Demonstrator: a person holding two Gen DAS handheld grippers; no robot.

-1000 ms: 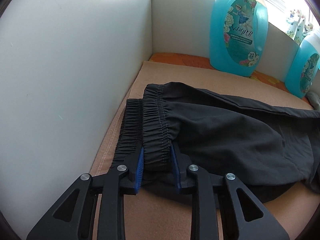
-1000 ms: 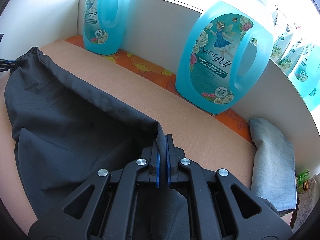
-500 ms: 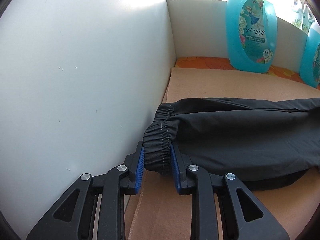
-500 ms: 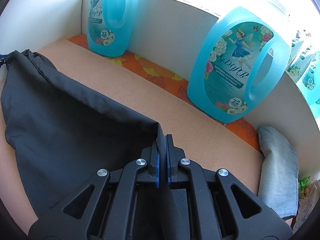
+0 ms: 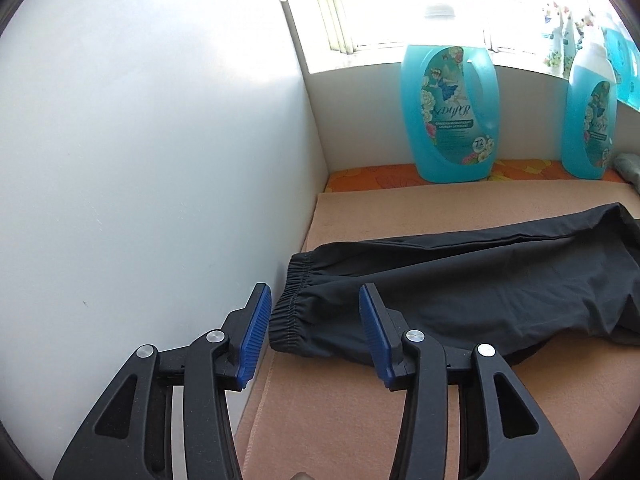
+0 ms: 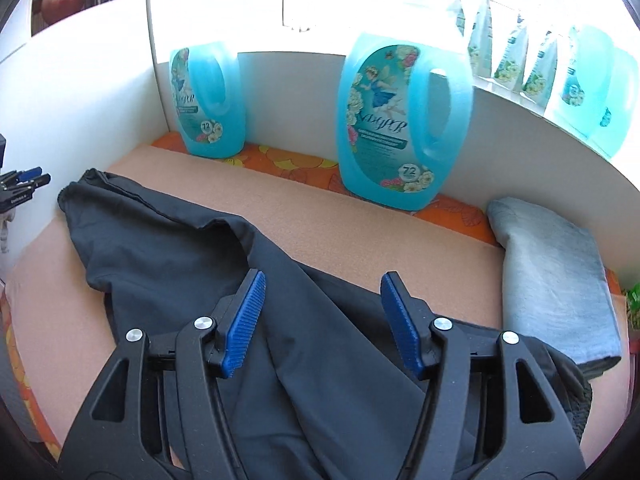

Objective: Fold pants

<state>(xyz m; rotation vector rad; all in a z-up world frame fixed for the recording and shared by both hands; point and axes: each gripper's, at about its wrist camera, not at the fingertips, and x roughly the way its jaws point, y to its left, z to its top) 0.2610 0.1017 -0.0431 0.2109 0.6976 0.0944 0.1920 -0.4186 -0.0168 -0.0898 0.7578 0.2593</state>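
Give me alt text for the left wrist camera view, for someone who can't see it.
Dark pants lie flat on a tan surface, elastic cuff nearest, with the left gripper above it, jaws opening and touching nothing. A white wall stands left; two blue detergent bottles stand behind.

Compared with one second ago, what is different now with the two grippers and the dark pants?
Both grippers let go. The left gripper, which clamped the elastic cuff, is opening, and the cuff lies free on the mat. The right gripper, which pinched a fold of the pants, is opening and has lifted away. The detergent bottles and the grey towel stayed as they were.
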